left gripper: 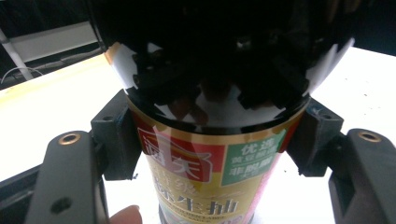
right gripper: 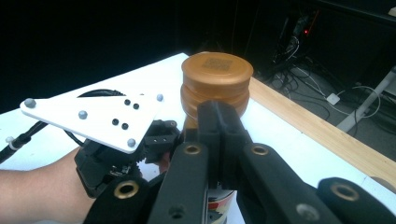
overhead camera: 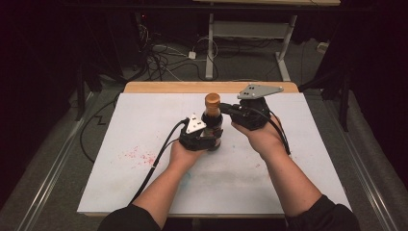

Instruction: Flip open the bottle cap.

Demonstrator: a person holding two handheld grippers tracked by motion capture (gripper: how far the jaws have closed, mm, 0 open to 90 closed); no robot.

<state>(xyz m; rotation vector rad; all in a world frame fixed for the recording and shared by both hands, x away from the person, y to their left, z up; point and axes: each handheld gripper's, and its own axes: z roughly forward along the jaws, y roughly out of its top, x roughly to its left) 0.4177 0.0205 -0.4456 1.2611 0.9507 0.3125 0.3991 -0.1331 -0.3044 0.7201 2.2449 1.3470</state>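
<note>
My left tool pinches the upright bottle on the table by its body, while my right tool, pressed together and empty, sits just beside the cap, which lies straight ahead and slightly above its tips.

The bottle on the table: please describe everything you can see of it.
The bottle stands upright near the middle of the white table. It is dark and glossy, with a round copper-brown cap and a red, gold and green label printed with Chinese characters. The left gripper clamps its body from both sides. The right gripper, jaws shut, sits just below the cap.
</note>
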